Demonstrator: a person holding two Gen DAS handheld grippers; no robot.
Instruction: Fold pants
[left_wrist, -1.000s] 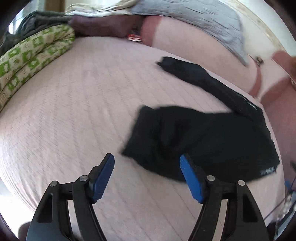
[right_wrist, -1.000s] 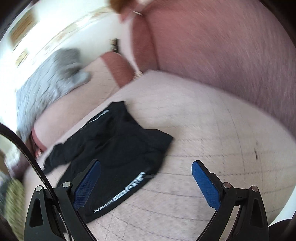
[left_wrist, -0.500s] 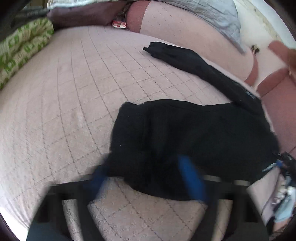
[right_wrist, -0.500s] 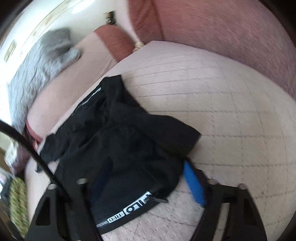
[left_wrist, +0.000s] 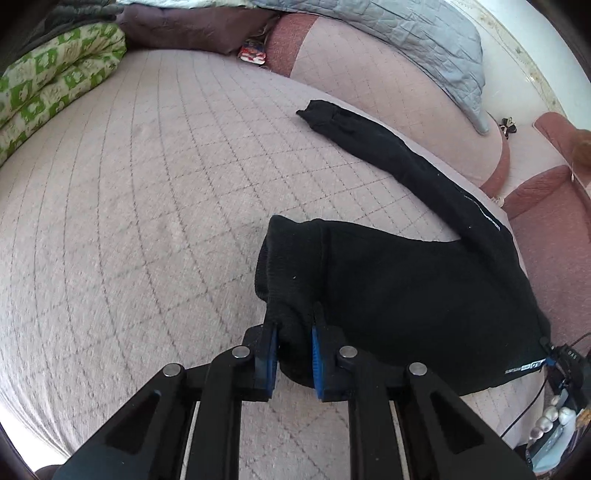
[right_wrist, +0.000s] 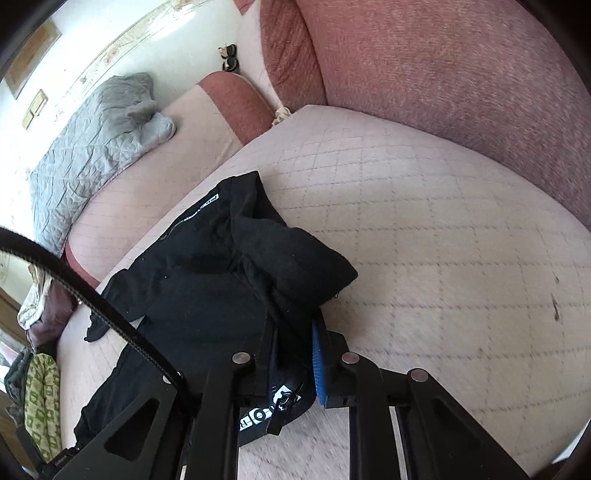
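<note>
Black pants (left_wrist: 399, 291) lie crumpled on a pale pink quilted bed (left_wrist: 129, 206). One leg stretches toward the far pillows. My left gripper (left_wrist: 293, 332) is shut on the ribbed cuff end of the near part of the pants. In the right wrist view the pants (right_wrist: 207, 295) lie bunched, with white lettering on the waistband. My right gripper (right_wrist: 295, 350) is shut on the waistband edge near that lettering.
A green patterned folded blanket (left_wrist: 51, 85) lies at the far left. A grey quilted throw (left_wrist: 406, 40) lies over the pillows at the back. A reddish upholstered headboard or cushion (right_wrist: 461, 74) rises at the right. A black cable (right_wrist: 92, 295) crosses the right wrist view.
Both grippers were open above the bed a second ago. They came down onto the pants and shut, left on the cuff end, right on the waistband.
</note>
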